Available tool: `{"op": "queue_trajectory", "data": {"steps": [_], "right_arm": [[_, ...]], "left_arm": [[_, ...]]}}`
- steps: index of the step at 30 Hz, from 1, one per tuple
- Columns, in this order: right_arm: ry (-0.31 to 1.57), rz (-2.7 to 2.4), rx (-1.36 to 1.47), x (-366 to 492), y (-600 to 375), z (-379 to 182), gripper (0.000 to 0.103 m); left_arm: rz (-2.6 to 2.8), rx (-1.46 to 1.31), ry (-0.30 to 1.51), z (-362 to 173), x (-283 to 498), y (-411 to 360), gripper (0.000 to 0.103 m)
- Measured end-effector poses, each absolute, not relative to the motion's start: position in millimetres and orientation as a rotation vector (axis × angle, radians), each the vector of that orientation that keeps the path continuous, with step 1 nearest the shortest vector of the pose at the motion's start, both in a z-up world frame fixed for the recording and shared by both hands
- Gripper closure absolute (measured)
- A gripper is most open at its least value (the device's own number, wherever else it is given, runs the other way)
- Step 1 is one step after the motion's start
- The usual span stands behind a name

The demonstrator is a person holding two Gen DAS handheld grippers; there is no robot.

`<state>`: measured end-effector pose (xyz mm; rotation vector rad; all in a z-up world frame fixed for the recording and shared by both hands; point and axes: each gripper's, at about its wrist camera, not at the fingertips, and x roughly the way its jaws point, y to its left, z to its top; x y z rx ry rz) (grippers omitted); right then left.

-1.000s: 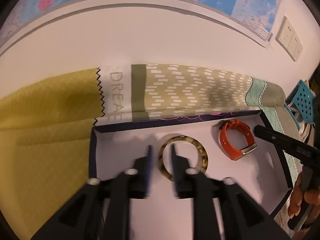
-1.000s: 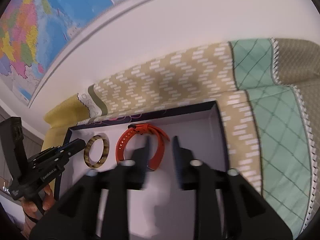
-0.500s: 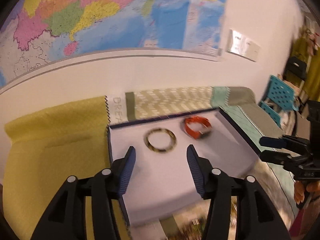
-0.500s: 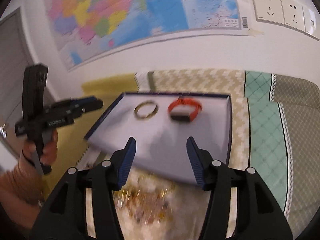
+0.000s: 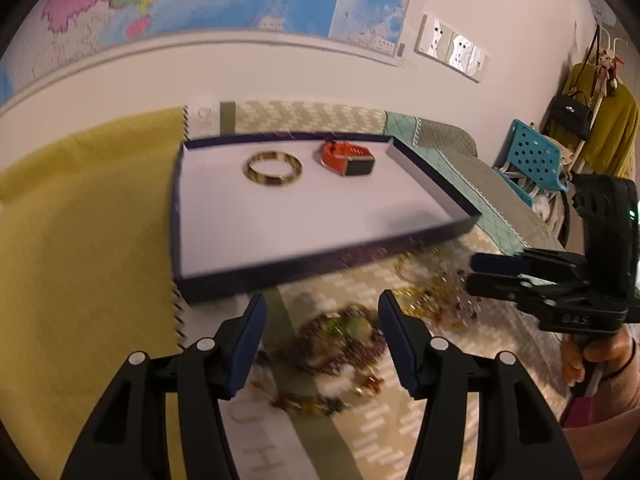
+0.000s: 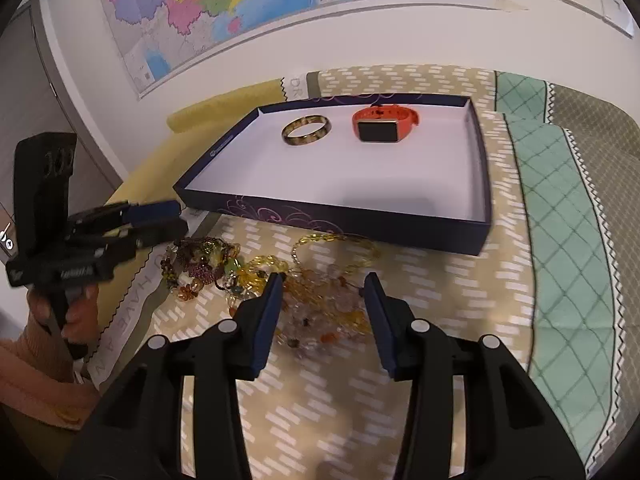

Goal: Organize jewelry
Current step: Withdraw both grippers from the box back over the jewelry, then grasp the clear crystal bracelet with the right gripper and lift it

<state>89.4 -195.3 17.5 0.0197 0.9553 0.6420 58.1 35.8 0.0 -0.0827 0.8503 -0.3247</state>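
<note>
One shallow rectangular tray (image 6: 478,184) is the landmark: dark navy outer walls with a purple swirl print, plain white interior. It rests on a patchwork cloth (image 6: 560,216) of chevron, quilted green and mustard panels.

Inside the tray, near its far wall, lie two items side by side and apart:
- One bangle (image 6: 306,131), a rigid round hoop with a mottled tortoiseshell finish, lying flat, on the left.
- One watch (image 6: 380,125) with an orange strap and a dark square face, to the right of the bangle.

Just in front of the tray's near wall, on the cloth, lies one tangled heap of beaded jewelry (image 6: 280,276): yellow, amber, purple and clear beads; the strands cannot be counted.

Two tools are present.
- The left tool (image 5: 320,320) has just been opening; its jaws stand apart above the left part of the heap, with nothing between the blue ribbed pads.
- The right tool (image 6: 324,292) has just been closing; its jaws stand partly apart over the right part of the heap, gripping nothing.

One map (image 6: 248,4) hangs on the wall behind the tray.
</note>
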Motion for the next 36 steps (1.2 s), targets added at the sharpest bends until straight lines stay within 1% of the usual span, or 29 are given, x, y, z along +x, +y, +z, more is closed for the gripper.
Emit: {"op": "queue_trajectory", "data": {"steps": [7,9,10,11,12,13,14,17,20,25,36], "right_arm": [[0.956,0.591,-0.082,93,-178,4,0.06],[0.946,0.593,-0.088,92,-177,5,0.07],[0.939,0.592,-0.09,91,-178,6,0.077],[0.932,0.589,-0.095,90,-179,8,0.081],[0.921,0.584,-0.098,89,-180,10,0.082],[0.909,0.585,-0.092,86,-183,13,0.091],[0.906,0.59,-0.083,85,-185,15,0.093],[0.895,0.61,-0.043,82,-194,23,0.093],[0.896,0.637,0.057,82,-209,34,0.093],[0.835,0.709,0.213,78,-231,65,0.093],[0.718,0.803,0.335,67,-249,116,0.094]], "left_arm": [[-0.332,-0.111,0.878,-8,53,31,0.047],[-0.335,-0.113,0.878,-9,52,30,0.047],[-0.336,-0.114,0.878,-9,51,30,0.046],[-0.337,-0.116,0.879,-9,51,30,0.046],[-0.338,-0.119,0.88,-9,51,30,0.046],[-0.338,-0.123,0.881,-10,51,30,0.045],[-0.338,-0.126,0.882,-10,51,30,0.045],[-0.34,-0.128,0.883,-10,50,30,0.045],[-0.345,-0.13,0.88,-9,49,31,0.045],[-0.363,-0.133,0.869,-6,47,29,0.045],[-0.418,-0.104,0.857,-1,43,13,0.045]]}}
